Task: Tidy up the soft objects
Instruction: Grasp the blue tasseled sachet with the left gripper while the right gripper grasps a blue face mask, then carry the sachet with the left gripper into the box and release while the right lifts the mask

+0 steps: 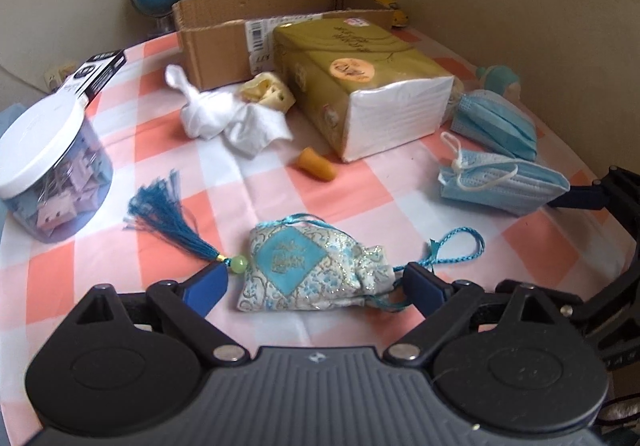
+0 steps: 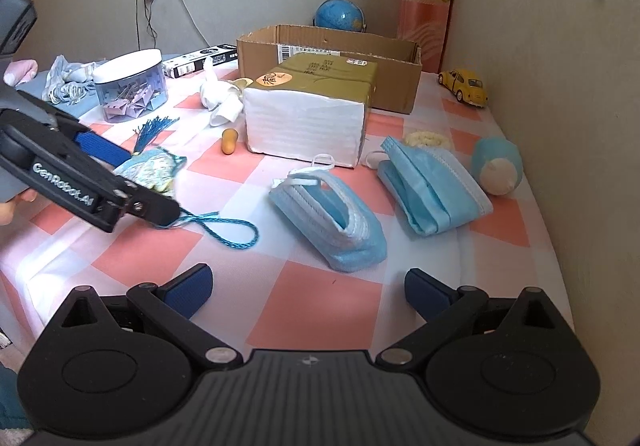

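Note:
A blue embroidered sachet (image 1: 314, 268) with a tassel (image 1: 168, 215) and a looped cord (image 1: 456, 246) lies on the checked cloth between the open jaws of my left gripper (image 1: 316, 284). It also shows in the right wrist view (image 2: 150, 167), partly hidden by the left gripper. My right gripper (image 2: 308, 292) is open and empty, just short of a folded blue face mask (image 2: 332, 217). A second mask (image 2: 430, 187) lies to its right. A tissue pack (image 2: 312, 109), a white cloth (image 1: 228, 115) and an orange earplug (image 1: 316, 163) lie farther back.
An open cardboard box (image 2: 332, 45) stands behind the tissue pack. A jar of clips (image 1: 52, 173) is at left. A globe (image 2: 340, 15), a yellow toy car (image 2: 466, 85), a small blue doll (image 2: 498, 165) and a black box (image 2: 200, 59) are around. The wall runs close on the right.

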